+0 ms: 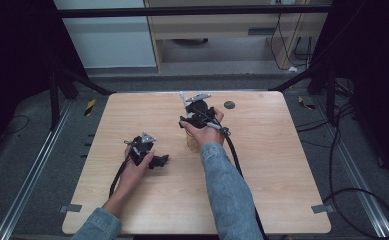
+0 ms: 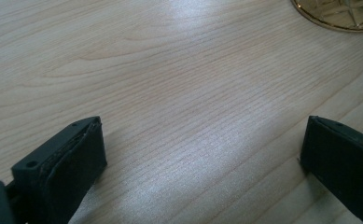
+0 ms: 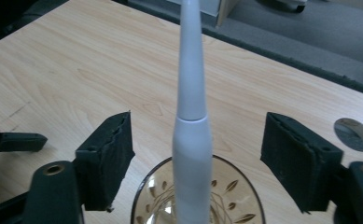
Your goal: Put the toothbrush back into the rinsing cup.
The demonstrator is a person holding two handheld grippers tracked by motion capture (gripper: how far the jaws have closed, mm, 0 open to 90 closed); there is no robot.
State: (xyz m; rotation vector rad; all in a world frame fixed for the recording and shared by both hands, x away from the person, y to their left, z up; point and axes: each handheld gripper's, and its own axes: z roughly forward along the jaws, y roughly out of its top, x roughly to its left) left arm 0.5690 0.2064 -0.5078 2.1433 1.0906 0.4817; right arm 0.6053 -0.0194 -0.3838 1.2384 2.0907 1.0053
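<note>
One pale wooden tabletop [image 1: 262, 190] with rounded corners carries one amber cut-glass tumbler [image 3: 198, 196], and one slim white plastic handle, tapering toward its upper end [image 3: 191, 93], stands upright in that glass. The tumbler sits near the middle of the tabletop, a little toward the far edge, well apart from every edge. Two hand-held grippers are in use. The right hand-held gripper [image 3: 195, 158] is poised over the glass with its two black jaws released, one on each side of the white handle and clear of it, with open gaps on both sides. The left hand-held gripper [image 2: 202, 163] rests low over the tabletop toward the near left, its jaws spread wide with only bare wood grain between them; the gold rim of the tumbler [image 2: 342, 14] shows at the far corner of its view, well apart from the jaws. One small dark round disc [image 1: 229, 105] is set in the tabletop near the far edge, to the right of the glass. The right half and the near strip of the tabletop are bare wood.
</note>
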